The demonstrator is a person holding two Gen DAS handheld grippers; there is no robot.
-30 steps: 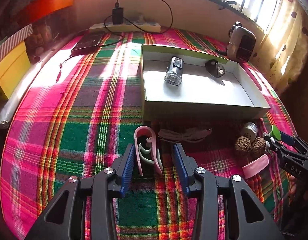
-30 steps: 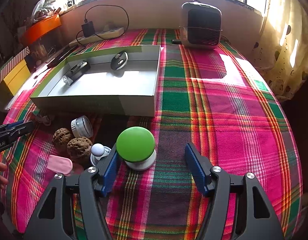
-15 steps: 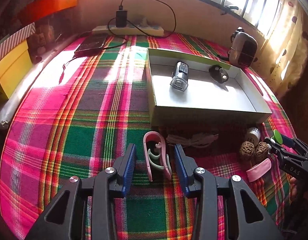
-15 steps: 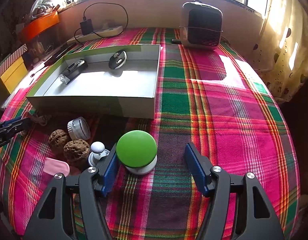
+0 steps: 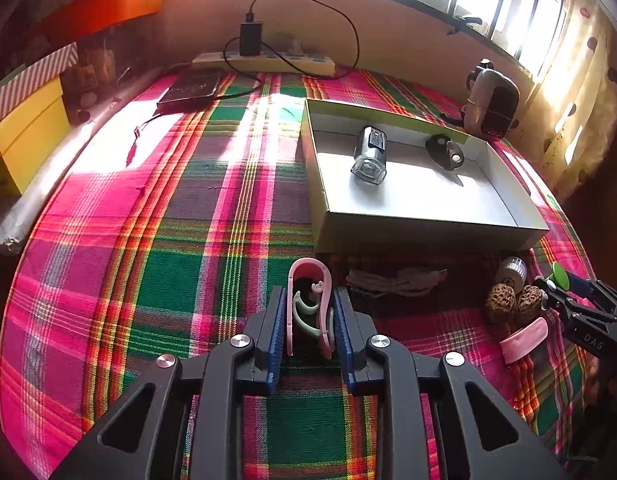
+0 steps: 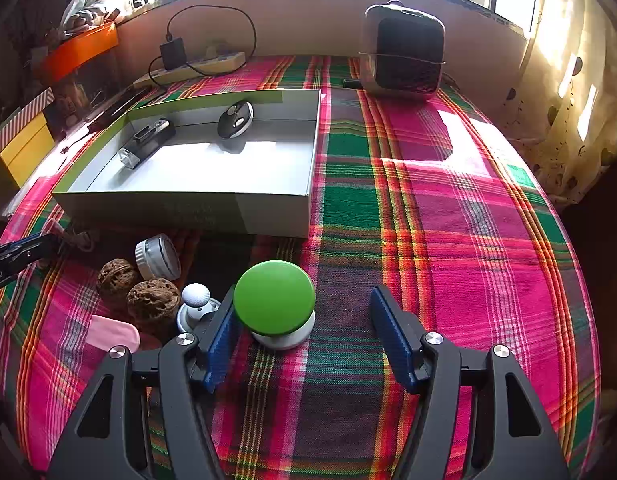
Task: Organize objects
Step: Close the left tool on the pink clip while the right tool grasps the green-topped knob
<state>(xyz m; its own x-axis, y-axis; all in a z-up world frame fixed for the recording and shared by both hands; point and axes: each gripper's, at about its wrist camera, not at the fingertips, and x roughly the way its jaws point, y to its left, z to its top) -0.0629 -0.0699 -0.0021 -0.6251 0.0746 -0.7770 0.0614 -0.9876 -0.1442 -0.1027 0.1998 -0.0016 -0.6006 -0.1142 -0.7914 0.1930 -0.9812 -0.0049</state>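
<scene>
Surface: plaid cloth (image 5: pixel 168 280) in pink, green and orange covers a table under a row of windows; sunlight falls across its far part.
Left gripper (image 5: pixel 309 330): jaws have just been closing and now stand narrow, blue pads pressed against both sides of a pink clip (image 5: pixel 308 304) with a pale green piece inside it; the clip's curved end pokes out ahead of the fingertips.
Right gripper (image 6: pixel 302 336): jaws wide apart; its left pad touches the side of a green-topped button (image 6: pixel 274 296) on a white base, its right pad stands well clear, so nothing is gripped.
Box (image 5: pixel 428 232): shallow, open, ahead and to the right of the left gripper; ahead and to the left of the right one.
Box contents: a bicycle lamp (image 5: pixel 370 156) and a dark oval gadget (image 5: pixel 446 152), apart from each other near the far wall.
Loose items left of the right gripper: two walnuts (image 6: pixel 152 300), a small jar (image 6: pixel 158 256) on its side, a white ball on a stand (image 6: pixel 195 298), a pink flat piece (image 6: pixel 112 334).
Cord: a white bundle (image 5: pixel 392 280) lies between the left gripper and the box.
Background: a power strip (image 5: pixel 264 62) with a plugged charger, a small heater (image 6: pixel 402 56), a yellow box (image 5: pixel 24 136).
</scene>
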